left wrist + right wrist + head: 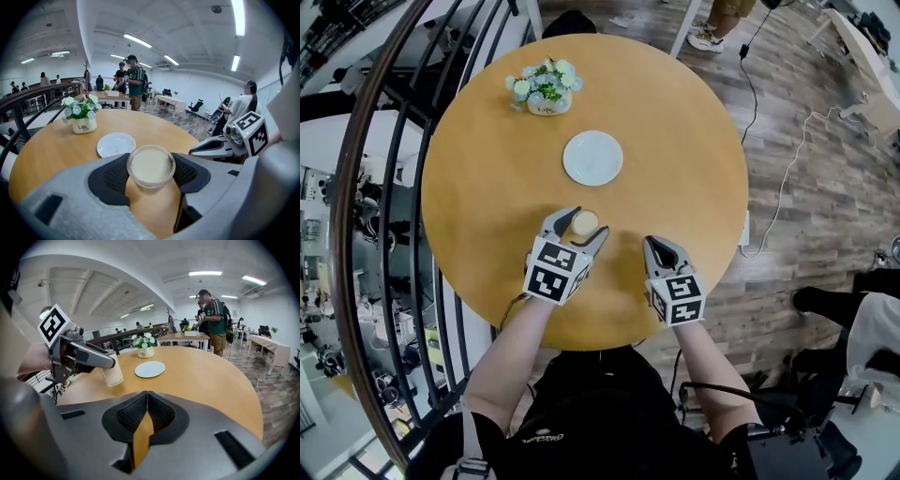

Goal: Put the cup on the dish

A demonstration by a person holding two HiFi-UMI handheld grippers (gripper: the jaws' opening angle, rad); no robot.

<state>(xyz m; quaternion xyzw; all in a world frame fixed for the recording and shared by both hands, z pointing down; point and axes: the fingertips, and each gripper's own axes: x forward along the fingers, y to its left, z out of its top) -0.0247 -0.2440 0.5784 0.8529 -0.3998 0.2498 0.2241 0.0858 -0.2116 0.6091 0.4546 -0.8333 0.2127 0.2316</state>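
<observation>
The left gripper [589, 222] has its jaws wide around a small clear plastic cup of creamy drink [151, 168]. It stands on the round wooden table [675, 141] near the round white dish [592, 157]. The right gripper [662, 246] is shut, empty. The cup looks light and bendy; squeeze its sides gently.

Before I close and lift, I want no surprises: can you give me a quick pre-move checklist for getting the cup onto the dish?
1. Cup between the left gripper jaws: ok.
2. Jaws clamped on it: not ok, they stand wide.
3. Cup upright on the table: ok.
4. Dish bare: ok.
5. Flower pot apart from the dish: ok.
6. Right gripper shut, empty, off to the side: ok.
</observation>
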